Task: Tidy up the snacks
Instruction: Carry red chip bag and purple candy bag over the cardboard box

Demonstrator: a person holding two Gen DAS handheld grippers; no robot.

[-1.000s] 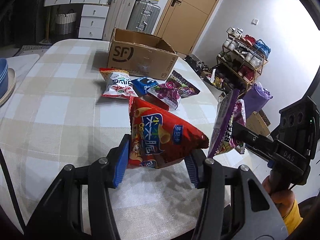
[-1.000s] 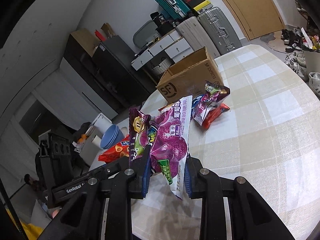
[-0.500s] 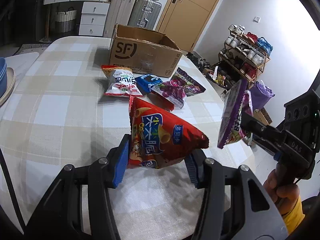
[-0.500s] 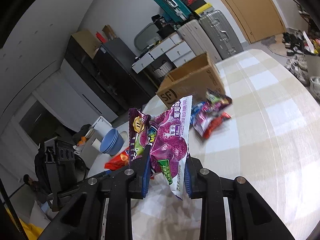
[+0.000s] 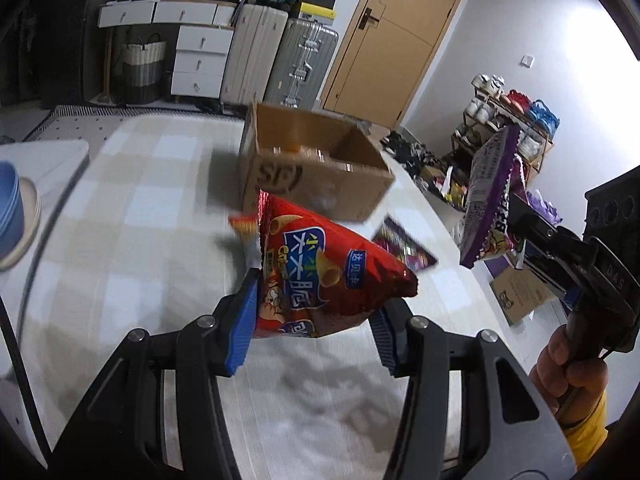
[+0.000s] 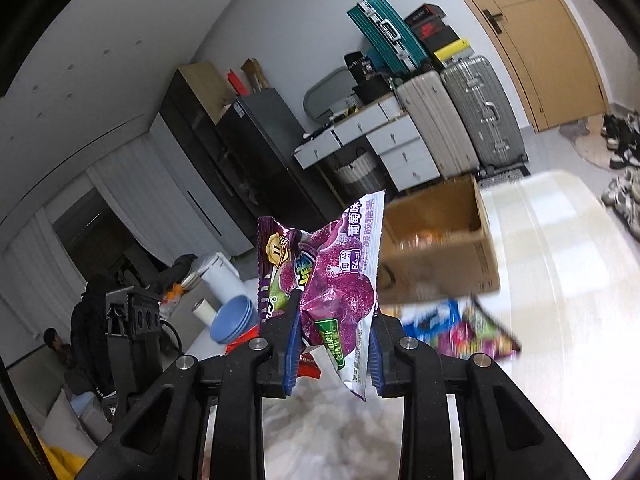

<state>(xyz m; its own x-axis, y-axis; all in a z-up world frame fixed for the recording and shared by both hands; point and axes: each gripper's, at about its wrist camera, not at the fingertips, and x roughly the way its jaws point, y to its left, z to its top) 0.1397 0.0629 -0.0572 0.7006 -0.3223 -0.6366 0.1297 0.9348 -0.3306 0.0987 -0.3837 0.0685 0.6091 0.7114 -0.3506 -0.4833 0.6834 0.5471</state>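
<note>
My left gripper (image 5: 316, 320) is shut on a red chip bag (image 5: 324, 276) and holds it above the checked table (image 5: 132, 208), short of the open cardboard box (image 5: 316, 176). My right gripper (image 6: 334, 352) is shut on a purple grape candy bag (image 6: 332, 280), raised to the right of the box (image 6: 436, 248); that bag also shows in the left wrist view (image 5: 490, 196). Loose snack packets (image 6: 460, 332) lie on the table in front of the box. Something orange lies inside the box, blurred.
Blue bowls (image 5: 12, 208) sit on a white side table at the left. Suitcases (image 5: 280, 60) and white drawers stand behind the table. A shoe rack (image 5: 516, 128) stands at the right wall. The table's right edge is near my right gripper.
Both grippers have risen and moved toward the box with their bags. The box now looks closer and its inside shows.
</note>
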